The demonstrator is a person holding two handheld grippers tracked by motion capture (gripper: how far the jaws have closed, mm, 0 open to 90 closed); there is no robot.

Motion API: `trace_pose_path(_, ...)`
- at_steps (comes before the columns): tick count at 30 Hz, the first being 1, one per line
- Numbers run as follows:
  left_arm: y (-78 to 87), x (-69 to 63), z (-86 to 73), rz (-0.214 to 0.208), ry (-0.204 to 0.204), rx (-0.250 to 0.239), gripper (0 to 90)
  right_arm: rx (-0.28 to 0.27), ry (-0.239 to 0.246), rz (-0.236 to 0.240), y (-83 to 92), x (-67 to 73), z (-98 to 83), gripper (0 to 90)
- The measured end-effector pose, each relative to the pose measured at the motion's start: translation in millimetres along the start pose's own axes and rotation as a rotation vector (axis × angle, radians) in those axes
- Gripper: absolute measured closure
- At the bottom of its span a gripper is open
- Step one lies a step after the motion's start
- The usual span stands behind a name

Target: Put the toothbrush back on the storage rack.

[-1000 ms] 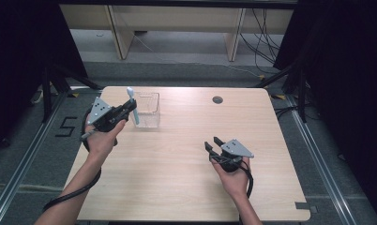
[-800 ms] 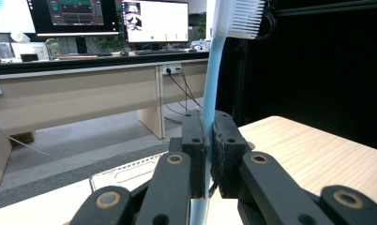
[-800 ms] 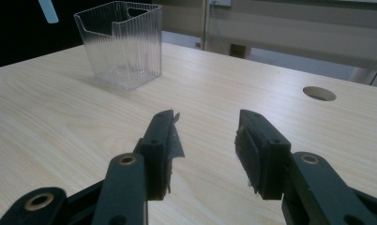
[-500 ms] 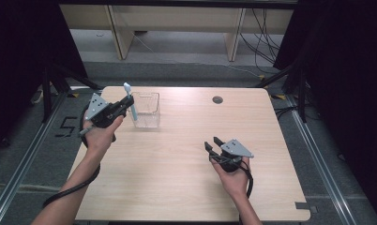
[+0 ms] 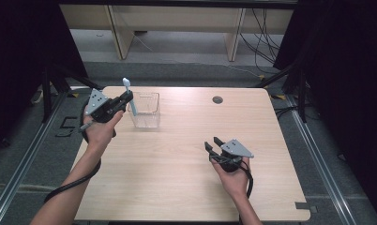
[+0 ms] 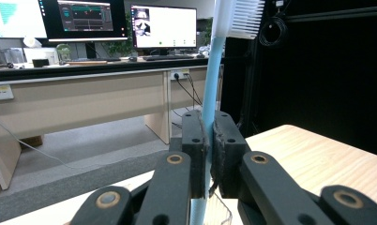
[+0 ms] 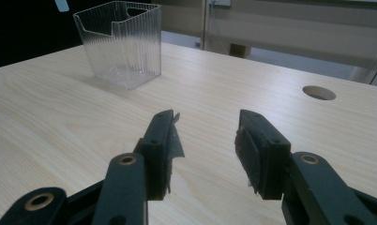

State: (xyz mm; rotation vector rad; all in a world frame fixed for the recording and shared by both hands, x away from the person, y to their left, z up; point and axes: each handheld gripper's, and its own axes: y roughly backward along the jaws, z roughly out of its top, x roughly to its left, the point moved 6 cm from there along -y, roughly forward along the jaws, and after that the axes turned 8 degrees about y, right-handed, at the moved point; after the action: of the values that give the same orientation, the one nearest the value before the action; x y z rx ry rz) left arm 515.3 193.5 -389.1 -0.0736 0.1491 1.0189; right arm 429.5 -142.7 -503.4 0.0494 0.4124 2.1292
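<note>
A light blue toothbrush [image 6: 210, 101] with white bristles at its top stands upright between the pads of my left gripper [image 6: 209, 154], which is shut on its handle. In the high view my left gripper [image 5: 126, 99] holds the toothbrush [image 5: 130, 96] at the left edge of a clear plastic cup [image 5: 145, 110], the lower end near the rim. The clear ribbed cup [image 7: 121, 43] stands empty on the table. My right gripper [image 5: 214, 143] rests low over the table at the right, open, with nothing between its fingers [image 7: 164, 150].
The wooden table [image 5: 186, 187] has a round cable hole [image 5: 217, 99] near its far edge. Beyond the table are a desk with monitors [image 6: 90, 21] and a dark curtain on the right. Bare tabletop spreads between both hands.
My left hand has shifted a little to the left and lifted the toothbrush slightly beside the cup. The right hand has not moved.
</note>
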Motion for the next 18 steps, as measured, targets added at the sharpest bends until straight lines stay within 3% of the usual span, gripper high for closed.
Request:
trace_pose_path(6,-4.2,3.7,2.7,-0.001,0.010,-0.015,84.3,-0.012,0.015,0.001,-0.9,-1.2,0.3,57.1)
trace_pose_path(10,-7.4,7.7,2.5,0.005,0.012,-0.017,84.3,-0.011,-0.001,0.008,-1.2,0.0,-0.1,57.1)
trace_pose_path(13,-10.0,11.0,2.4,0.009,0.015,-0.017,84.2,-0.010,0.018,0.002,-0.8,-1.8,-0.3,57.1)
trace_pose_path(18,-13.9,16.3,2.9,0.022,0.020,-0.022,84.2,-0.009,0.000,0.006,-0.8,-0.2,-0.2,57.1)
